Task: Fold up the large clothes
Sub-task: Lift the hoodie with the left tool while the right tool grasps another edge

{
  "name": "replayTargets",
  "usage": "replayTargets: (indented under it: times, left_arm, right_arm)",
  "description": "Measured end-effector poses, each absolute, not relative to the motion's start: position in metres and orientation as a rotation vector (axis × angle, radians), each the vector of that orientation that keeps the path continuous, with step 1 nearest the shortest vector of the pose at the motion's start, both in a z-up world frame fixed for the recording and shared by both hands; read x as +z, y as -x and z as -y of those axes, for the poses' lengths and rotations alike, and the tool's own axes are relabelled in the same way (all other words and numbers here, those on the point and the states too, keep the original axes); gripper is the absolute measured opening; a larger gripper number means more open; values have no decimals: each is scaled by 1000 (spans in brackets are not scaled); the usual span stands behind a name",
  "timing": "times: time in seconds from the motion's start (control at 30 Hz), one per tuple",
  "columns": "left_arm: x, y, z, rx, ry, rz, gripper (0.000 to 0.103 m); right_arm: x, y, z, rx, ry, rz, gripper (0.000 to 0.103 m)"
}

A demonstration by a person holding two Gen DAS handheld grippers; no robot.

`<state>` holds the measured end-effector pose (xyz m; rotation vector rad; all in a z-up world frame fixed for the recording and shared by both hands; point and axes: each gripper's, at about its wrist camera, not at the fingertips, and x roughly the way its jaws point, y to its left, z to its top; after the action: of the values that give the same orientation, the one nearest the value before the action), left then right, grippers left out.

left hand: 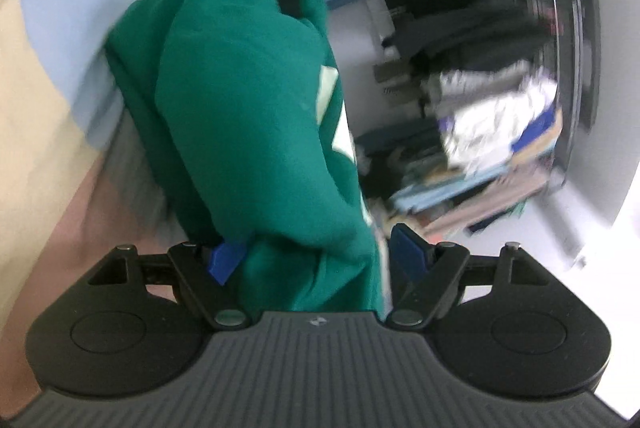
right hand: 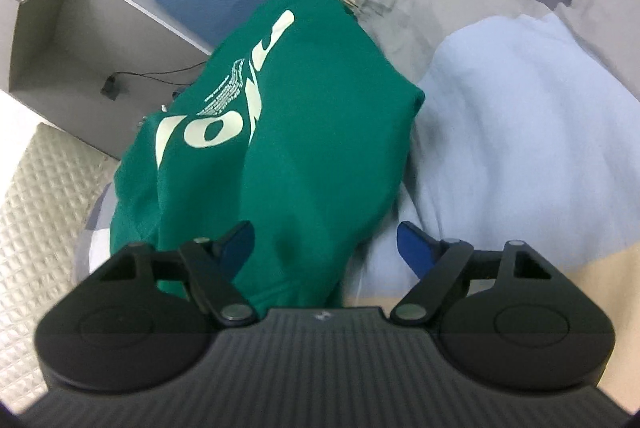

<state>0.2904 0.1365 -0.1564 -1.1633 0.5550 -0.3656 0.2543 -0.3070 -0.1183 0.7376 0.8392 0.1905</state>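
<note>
Both tools carry a bunched green sweatshirt over the bed. Left tool (left hand: 316, 256) has its blue pads spread wide with a thick wad of the sweatshirt (left hand: 248, 115) filling the gap; the 9 o'clock pad presses into cloth, the 3 o'clock pad looks just clear of it, so I cannot tell whether it truly grips. Right tool (right hand: 326, 248) stands apart too: cloth lies against its 9 o'clock pad while the 3 o'clock pad is bare over the bedspread (right hand: 520, 115). The sweatshirt (right hand: 312, 131) hangs toward 12 o'clock, print facing 10 o'clock. Best handling, I judge: pinch thinner edges, hold them level, lay it flat.
</note>
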Motion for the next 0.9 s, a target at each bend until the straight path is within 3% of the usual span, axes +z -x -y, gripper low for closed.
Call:
replayTargets:
  times: [0.17,0.23,0.27,0.3,0.33,0.37,0.4,0.5,0.9]
  left_arm:
    - [-171,-303,-139,-328,1252,-522,81]
    - [-174,-310,-143,-307,1266,-504,71]
    - [-175,-313,-142,-277,1252,-512,56]
    - [-174,-316,-141,-243,1222,-536,46]
    - [-172,-317,-141,-220,1197,-552,29]
    - [-171,-316,-141,-195,1171,-560,16]
    - [-169,-314,-142,-181,1154,-560,13]
    - [-157,-302,-151,-160,1117,-512,9]
    - [-86,-196,-207,-62,1127,-257,7]
  right_arm:
    - [-124,-271,306,236,-761,-822,72]
    - [-124,-275,303,242,-715,-819,59]
    - [-123,-276,302,241,-694,-813,54]
    - [-123,-277,301,240,-667,-808,40]
    - [-122,-278,300,234,-636,-806,25]
    - [-122,-279,299,234,-614,-807,20]
    - [-121,-279,299,243,-607,-804,16]
    - [-111,-274,297,295,-598,-774,9]
    - [-37,-225,304,469,-513,-519,8]
